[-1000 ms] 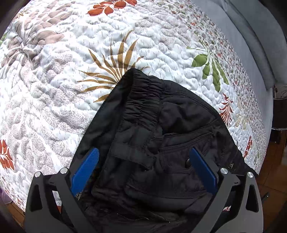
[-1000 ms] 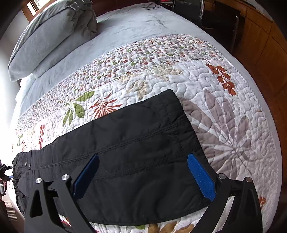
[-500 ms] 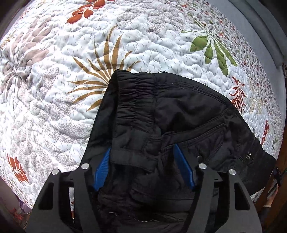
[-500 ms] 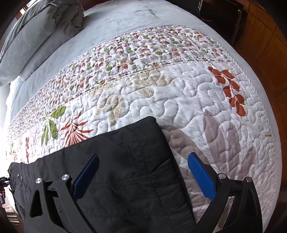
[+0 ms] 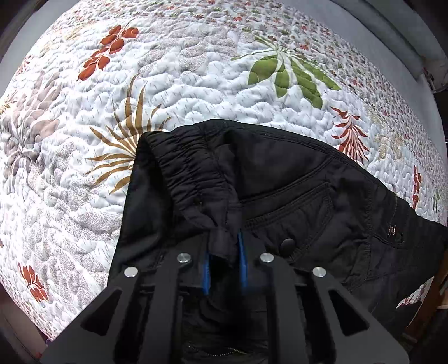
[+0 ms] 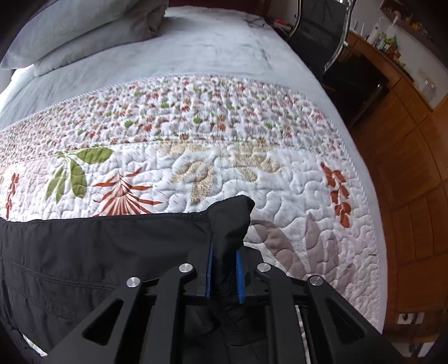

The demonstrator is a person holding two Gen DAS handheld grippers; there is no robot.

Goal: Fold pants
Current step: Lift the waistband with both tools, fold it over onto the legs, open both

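Black pants (image 5: 294, 196) lie across a quilted floral bedspread (image 5: 196, 84). In the left wrist view their elastic waistband and a back pocket with a snap show. My left gripper (image 5: 224, 252) is shut on a bunched fold of the waistband, its blue pads pressing the cloth from both sides. In the right wrist view the pants (image 6: 98, 252) stretch off to the left, and my right gripper (image 6: 224, 263) is shut on the corner of the leg hem, which stands up in a peak between its blue pads.
Grey pillows (image 6: 84, 30) lie at the head of the bed on a grey sheet (image 6: 210, 50). Right of the bed are a wooden floor (image 6: 414, 182), a dark chair (image 6: 322, 25) and a wooden desk (image 6: 392, 56). The bedspread (image 6: 224, 156) beyond the pants is bare.
Both grippers closed from wide open onto the pants, the left on the waistband, the right on the leg hem corner. The right gripper slid toward the hem end; the cloth now bunches up between the pads.
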